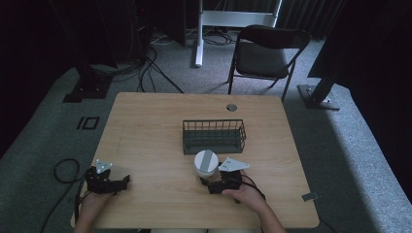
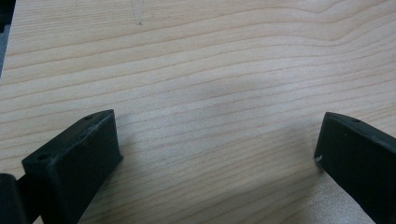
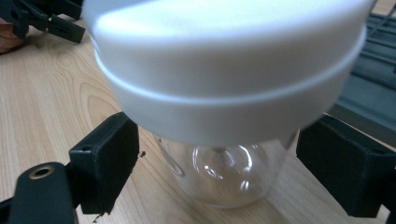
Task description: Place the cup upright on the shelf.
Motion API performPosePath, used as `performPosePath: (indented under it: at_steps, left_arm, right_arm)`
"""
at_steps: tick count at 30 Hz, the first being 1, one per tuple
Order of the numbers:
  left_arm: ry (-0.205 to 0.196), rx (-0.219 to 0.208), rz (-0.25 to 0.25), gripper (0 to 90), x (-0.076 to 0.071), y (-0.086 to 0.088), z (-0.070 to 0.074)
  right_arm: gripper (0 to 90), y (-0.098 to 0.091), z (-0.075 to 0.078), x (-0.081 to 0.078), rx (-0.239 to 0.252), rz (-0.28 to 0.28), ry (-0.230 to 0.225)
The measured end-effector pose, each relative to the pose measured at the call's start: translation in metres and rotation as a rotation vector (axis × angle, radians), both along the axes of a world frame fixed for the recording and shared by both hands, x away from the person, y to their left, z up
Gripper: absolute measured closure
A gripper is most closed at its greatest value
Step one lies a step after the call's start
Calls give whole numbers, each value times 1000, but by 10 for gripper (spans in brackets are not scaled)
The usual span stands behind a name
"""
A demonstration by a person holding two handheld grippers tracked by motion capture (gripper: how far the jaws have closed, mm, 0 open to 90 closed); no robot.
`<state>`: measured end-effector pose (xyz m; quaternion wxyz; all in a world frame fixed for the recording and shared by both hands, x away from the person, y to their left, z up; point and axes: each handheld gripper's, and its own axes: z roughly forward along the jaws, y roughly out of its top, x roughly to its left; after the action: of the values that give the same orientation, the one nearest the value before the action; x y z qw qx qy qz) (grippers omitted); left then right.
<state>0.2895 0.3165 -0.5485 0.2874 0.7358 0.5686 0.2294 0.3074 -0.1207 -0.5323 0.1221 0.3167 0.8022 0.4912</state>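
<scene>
While it is standing upright on the tabletop (image 1: 145, 126), its long axis running vertically and its white lid facing up, the one clear jar (image 3: 224, 172) is sitting just in front of the wire basket (image 1: 214, 136), on the person's side of it. Its glass body is showing between the two black jaws of the right gripper (image 3: 217, 163), which are flanking it on either side with a small gap at each, so they are standing open around the jar and not yet pressing it. From the high view, the right gripper (image 1: 214, 180) is lying low behind the jar, the right hand (image 1: 248, 194) wrapping its handle and the forearm angling in from the bottom edge. Well to the left of the basket, the left gripper (image 2: 217, 154) is hovering over bare wood with its jaws spread wide and nothing between them, its hand (image 1: 92, 204) resting near the tabletop's near edge. Beyond the basket, one folding chair (image 1: 265, 53) is standing on the floor.
</scene>
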Motion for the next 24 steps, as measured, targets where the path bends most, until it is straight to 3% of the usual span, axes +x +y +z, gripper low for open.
performPosePath:
  at_steps: [5, 15, 24]
  left_arm:
    - [0, 0, 0, 2, 0, 0, 0]
    - [-1, -1, 1, 1, 0, 0, 0]
    - [0, -1, 1, 1, 0, 0, 0]
  right_arm:
    - [132, 4, 0, 2, 14, -6, -31]
    - [145, 7, 0, 3, 35, -26, -47]
    - [160, 11, -2, 4, 16, -38, -50]
